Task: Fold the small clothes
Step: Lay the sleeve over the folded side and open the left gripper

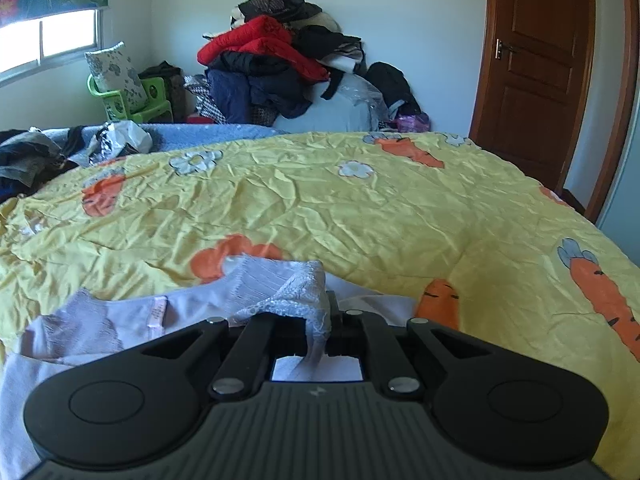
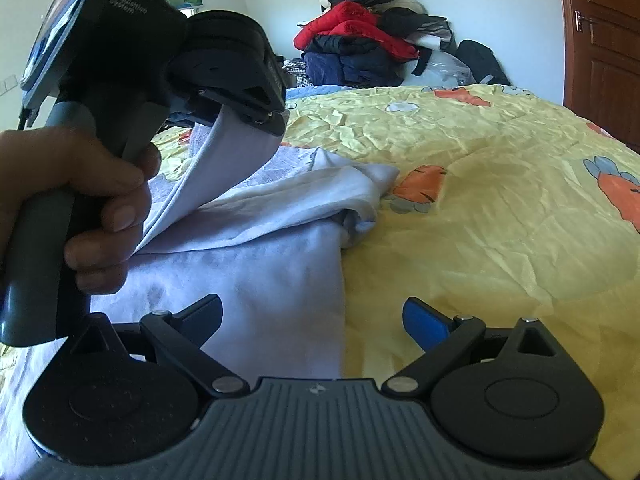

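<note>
A pale lilac-white garment with a lace trim lies on the yellow carrot-print bedspread. My left gripper is shut on its lace edge and lifts that part off the bed; in the right wrist view the left gripper shows at upper left with cloth hanging from its jaws. My right gripper is open and empty, low over the garment's right edge, with its blue pads wide apart.
A tall heap of dark and red clothes stands against the far wall. More clothes lie at the bed's far left. A green plastic chair stands by the window, and a brown door is at the right.
</note>
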Demonstrator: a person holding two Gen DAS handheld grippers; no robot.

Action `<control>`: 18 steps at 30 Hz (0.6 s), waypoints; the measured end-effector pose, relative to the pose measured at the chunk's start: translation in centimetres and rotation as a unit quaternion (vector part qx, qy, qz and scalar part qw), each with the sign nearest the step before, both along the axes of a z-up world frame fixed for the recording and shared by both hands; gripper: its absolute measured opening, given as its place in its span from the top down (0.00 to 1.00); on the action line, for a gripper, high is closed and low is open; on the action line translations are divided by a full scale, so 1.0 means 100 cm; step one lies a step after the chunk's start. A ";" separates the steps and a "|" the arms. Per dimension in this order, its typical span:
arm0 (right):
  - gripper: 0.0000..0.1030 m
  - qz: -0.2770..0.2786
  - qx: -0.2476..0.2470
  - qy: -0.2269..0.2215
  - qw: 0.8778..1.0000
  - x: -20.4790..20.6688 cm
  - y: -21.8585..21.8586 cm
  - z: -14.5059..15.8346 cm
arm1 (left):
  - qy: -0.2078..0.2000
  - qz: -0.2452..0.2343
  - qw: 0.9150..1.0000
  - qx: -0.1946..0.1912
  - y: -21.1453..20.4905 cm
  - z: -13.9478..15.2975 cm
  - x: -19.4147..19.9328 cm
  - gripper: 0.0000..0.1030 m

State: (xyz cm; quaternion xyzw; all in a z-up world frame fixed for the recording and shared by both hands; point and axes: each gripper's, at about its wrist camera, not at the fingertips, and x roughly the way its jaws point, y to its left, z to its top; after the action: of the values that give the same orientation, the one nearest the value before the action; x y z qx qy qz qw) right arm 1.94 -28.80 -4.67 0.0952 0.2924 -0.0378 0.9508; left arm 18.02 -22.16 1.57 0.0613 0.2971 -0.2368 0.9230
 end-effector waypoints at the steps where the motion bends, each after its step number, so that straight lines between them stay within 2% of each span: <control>1: 0.04 -0.001 0.000 0.000 1.000 -0.001 -0.002 0.000 | 0.000 -0.002 1.000 0.001 -0.002 -0.001 -0.001 0.95; 18: 0.04 -0.025 -0.004 0.007 1.000 -0.011 -0.018 -0.005 | 0.014 -0.019 1.000 0.020 -0.028 -0.024 -0.005 0.95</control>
State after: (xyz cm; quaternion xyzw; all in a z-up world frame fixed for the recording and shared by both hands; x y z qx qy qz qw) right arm 0.79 -30.62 -5.17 0.0980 0.2963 -0.0637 0.9479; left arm 17.57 -24.91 -0.79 0.0816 0.3137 -0.2488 0.9127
